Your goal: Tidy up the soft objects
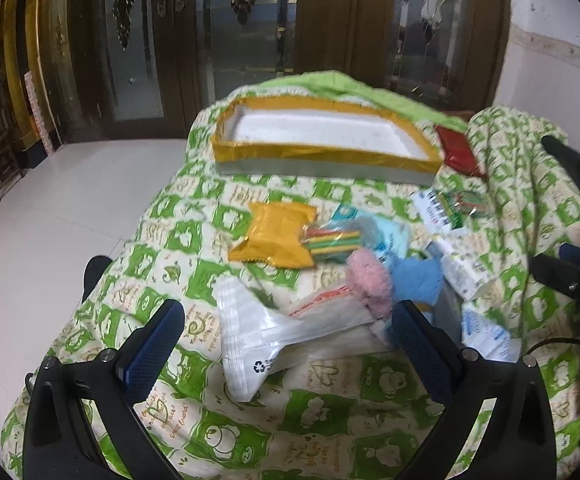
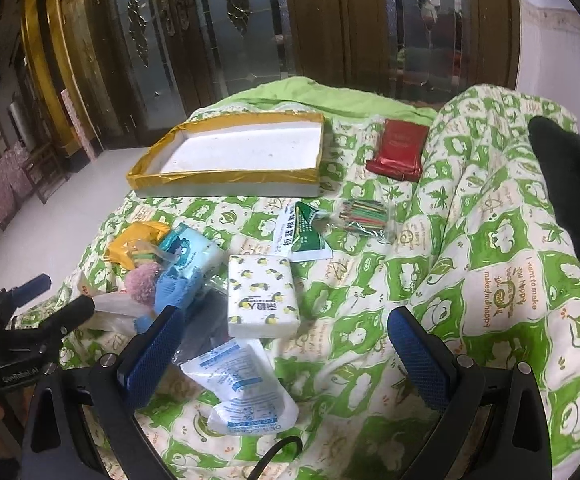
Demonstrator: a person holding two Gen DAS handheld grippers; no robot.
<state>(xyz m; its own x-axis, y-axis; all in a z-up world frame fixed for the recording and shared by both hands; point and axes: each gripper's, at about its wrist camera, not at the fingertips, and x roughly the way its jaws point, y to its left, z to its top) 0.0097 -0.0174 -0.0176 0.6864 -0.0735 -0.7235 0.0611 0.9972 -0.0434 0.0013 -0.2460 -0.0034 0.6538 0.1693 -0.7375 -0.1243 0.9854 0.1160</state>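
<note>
On the green-and-white quilted bed, our shallow yellow-rimmed white tray sat empty at the far side; nothing was sorted yet. Left gripper and right gripper hovered, jaws apart, over scattered packets, tissue packs and plush.

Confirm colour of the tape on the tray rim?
Yellow-gold tape on the rim of the tray, white inside. Clearest in the right wrist view.

Both wrist views low over quilt, facing doors; share tray.
</note>
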